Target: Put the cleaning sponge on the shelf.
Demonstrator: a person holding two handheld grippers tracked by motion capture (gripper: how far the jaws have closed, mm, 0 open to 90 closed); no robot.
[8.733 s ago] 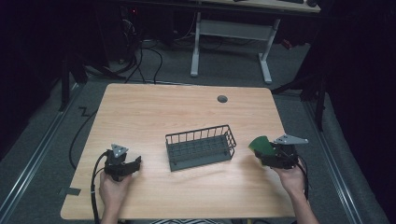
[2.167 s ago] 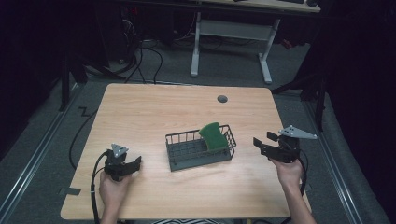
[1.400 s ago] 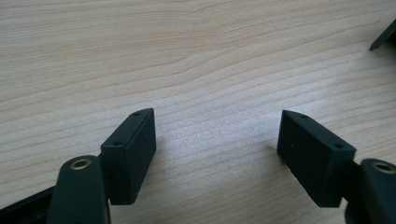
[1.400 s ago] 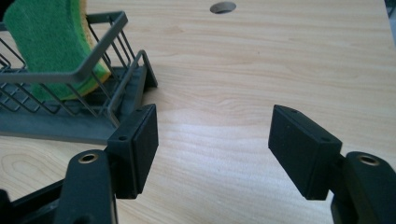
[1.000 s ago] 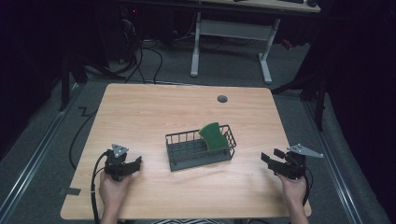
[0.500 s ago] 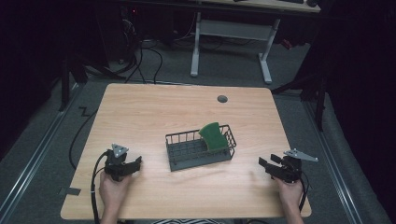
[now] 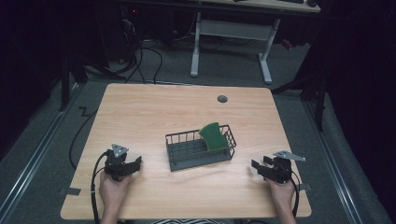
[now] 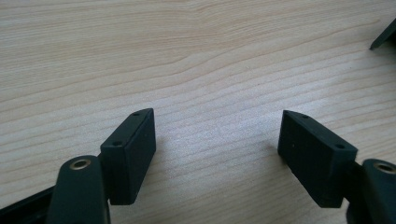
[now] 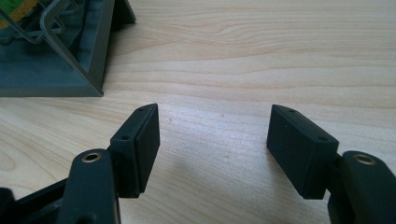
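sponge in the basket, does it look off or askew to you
Slightly. The green sponge stands on edge at the right end of the wire basket, tilted against its wall and poking above the rim rather than lying flat. The basket itself sits at an angle to the table edges. Nothing looks spilled or damaged.

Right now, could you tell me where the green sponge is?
In the high view, the green sponge stands propped in the right end of the wire basket at mid-table, between the two hand-held grippers.

Both hands are resting low in the frame, left gripper and right gripper gaping wide, empty.
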